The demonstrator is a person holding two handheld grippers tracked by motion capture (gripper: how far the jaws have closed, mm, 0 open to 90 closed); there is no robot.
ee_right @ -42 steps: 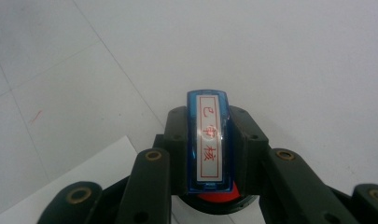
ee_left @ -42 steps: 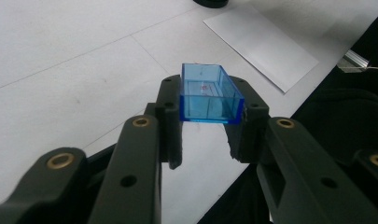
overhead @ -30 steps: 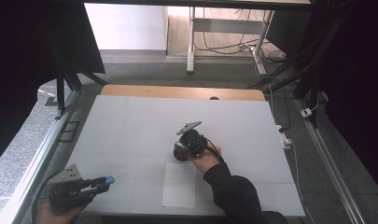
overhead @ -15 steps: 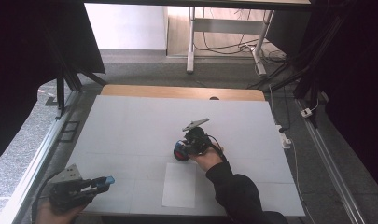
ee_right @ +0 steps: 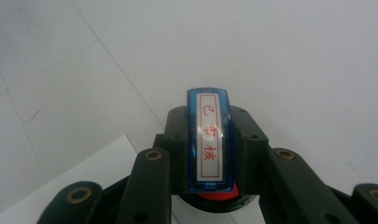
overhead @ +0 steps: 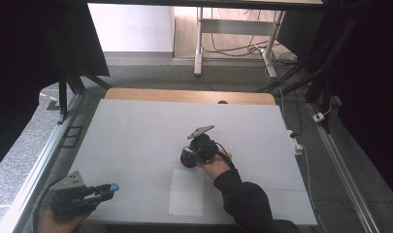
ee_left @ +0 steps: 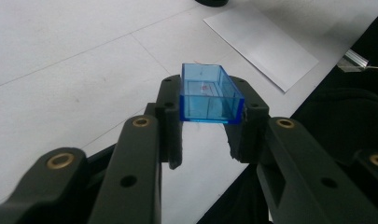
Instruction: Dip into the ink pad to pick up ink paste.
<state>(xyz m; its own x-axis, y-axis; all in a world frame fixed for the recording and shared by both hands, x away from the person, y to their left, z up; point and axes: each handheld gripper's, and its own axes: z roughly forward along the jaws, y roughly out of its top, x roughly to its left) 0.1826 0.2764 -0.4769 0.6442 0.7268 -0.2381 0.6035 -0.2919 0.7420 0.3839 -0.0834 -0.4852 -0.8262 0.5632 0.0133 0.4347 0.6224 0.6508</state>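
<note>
My left gripper (ee_left: 207, 116) is shut on a small clear blue plastic cap (ee_left: 209, 93), which is open on top and held by its two long sides. In the high view that gripper (overhead: 110, 187) lies at the table's near left corner, with the blue cap (overhead: 114, 186) at its tip. My right gripper (ee_right: 209, 154) is shut on a blue stamp (ee_right: 209, 140) with a white label in red characters and a red base. It sits mid-table in the high view (overhead: 187, 158), pointing left, just beyond a white sheet of paper (overhead: 187, 192).
The white table (overhead: 145, 126) has a wooden strip along its far edge. The paper's corner shows in the right gripper view (ee_right: 98, 172) and the sheet farther off in the left gripper view (ee_left: 261, 44). Cables and a desk frame lie on the floor beyond.
The right gripper with the stamp has shifted only slightly above the table near the paper. The left gripper has stayed put.
</note>
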